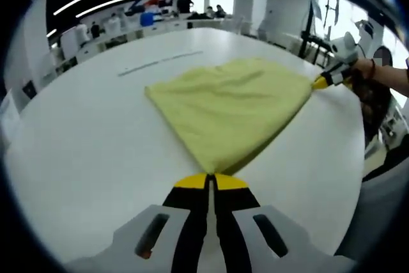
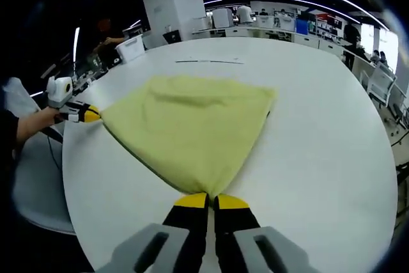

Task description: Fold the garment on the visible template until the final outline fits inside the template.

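A pale yellow garment (image 1: 230, 110) lies folded on the white table (image 1: 96, 145), stretched between two corners. My left gripper (image 1: 210, 179) is shut on its near corner in the left gripper view; my right gripper (image 1: 324, 81) pinches the far right corner there, held by a person's hand. In the right gripper view the garment (image 2: 192, 126) fans out from my right gripper (image 2: 211, 200), which is shut on its corner, and the left gripper (image 2: 89, 115) holds the corner at the left. A thin dark template line (image 1: 160, 62) runs on the table beyond the garment (image 2: 211, 61).
The round white table's edge (image 2: 70, 177) curves close by at the left of the right gripper view. Desks, chairs and white boxes (image 2: 176, 4) stand beyond the table. A person's arm (image 1: 390, 75) reaches in from the right of the left gripper view.
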`<action>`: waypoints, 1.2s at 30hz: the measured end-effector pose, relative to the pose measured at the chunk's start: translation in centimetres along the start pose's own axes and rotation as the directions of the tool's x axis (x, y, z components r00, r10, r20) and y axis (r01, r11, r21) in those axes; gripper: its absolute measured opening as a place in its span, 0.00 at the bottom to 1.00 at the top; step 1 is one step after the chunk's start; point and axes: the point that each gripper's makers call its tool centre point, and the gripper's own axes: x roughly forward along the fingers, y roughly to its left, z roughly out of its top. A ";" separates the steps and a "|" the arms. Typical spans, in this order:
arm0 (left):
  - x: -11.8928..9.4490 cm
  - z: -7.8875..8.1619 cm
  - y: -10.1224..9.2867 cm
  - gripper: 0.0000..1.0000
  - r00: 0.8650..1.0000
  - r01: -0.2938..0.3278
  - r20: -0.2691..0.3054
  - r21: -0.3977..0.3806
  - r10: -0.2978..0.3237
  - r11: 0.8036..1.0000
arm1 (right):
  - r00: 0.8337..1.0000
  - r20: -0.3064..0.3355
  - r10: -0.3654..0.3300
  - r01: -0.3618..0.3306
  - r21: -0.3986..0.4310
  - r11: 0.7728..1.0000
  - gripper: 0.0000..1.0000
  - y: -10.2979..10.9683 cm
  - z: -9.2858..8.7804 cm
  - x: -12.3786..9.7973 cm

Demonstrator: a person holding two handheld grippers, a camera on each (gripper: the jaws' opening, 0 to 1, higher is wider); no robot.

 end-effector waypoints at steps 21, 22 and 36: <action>-0.9 -1.5 -0.1 0.00 1.000 -0.029 0.000 -0.039 0.029 0.999 | 1.000 -0.016 0.006 -0.006 -0.010 1.000 0.00 0.3 -0.9 -0.1; -0.8 -1.5 -0.2 0.00 1.000 -0.029 0.001 -0.040 0.029 0.999 | 1.000 -0.017 0.002 -0.002 -0.007 1.000 0.00 0.3 -0.9 -0.1; -2.1 -0.7 0.0 0.41 0.997 -0.050 0.043 -0.134 0.056 0.990 | 0.998 0.009 -0.059 0.058 0.036 0.998 0.43 0.0 0.1 -1.1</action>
